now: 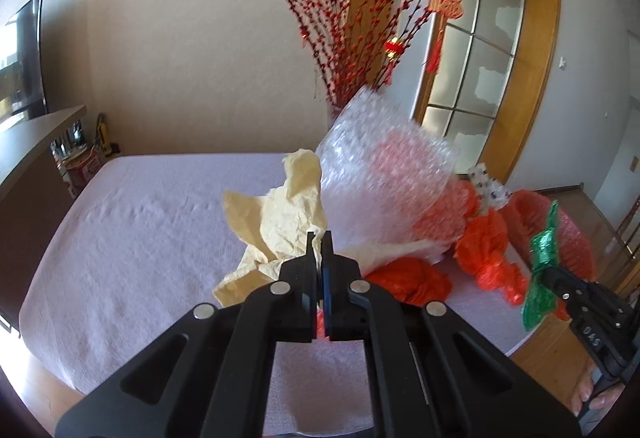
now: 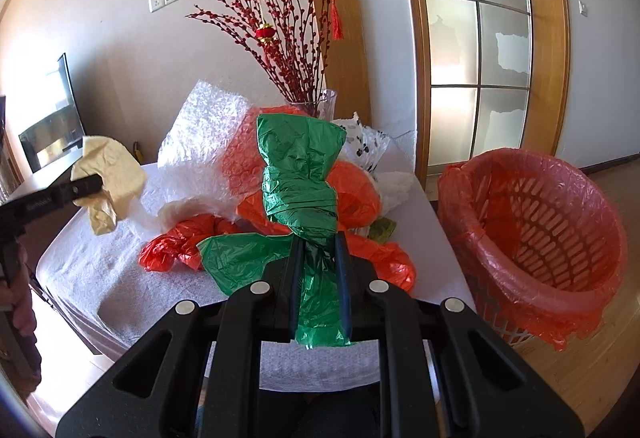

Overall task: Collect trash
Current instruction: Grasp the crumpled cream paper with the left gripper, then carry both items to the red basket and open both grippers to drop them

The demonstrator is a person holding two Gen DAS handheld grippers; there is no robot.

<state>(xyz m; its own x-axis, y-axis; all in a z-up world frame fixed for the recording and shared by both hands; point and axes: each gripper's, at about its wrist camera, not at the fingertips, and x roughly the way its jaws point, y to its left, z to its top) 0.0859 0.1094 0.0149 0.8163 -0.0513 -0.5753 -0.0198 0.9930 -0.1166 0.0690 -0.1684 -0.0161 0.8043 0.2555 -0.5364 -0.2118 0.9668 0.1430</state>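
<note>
- Right tongs (image 2: 320, 250) sit nearest the lens, closed down on a green plastic bag (image 2: 300, 174), pinching it at its bunched, twisted waist. Top half stands up above the fingers, tail hangs below.
- My guess is that bag weighs next to nothing and is slick, so the bunched neck is the right place to grab. A single flat layer would likely slide out.
- Left tongs (image 1: 319, 238) are almost fully closed on a crumpled yellow paper (image 1: 276, 222), gripped near its lower edge, with the rest flopping up and to the left. Looks soft with a bit of stiffness from the creases, and it could tear if yanked.
- Both pieces are lifted off the worktop (image 1: 132, 238), which has a pale textured cloth over it.
- Rest of the trash is piled toward the worktop's far right corner: a bubble wrap sheet (image 2: 200, 126), loose orange plastic bags (image 2: 180, 242) and a spotted white wrapper (image 2: 366, 142). All light, squashy stuff, best pinched at a fold or bunch.
- Bubble wrap is bulky and springy, so I'd expect it to need a grip on a gathered edge.
- Trash basket (image 2: 532, 230) with a red liner stands on the floor just past the worktop's right edge, mouth tilted toward the camera.
- Glass vase (image 2: 326, 102) with red branches stands behind the pile, and is the one breakable thing around.
</note>
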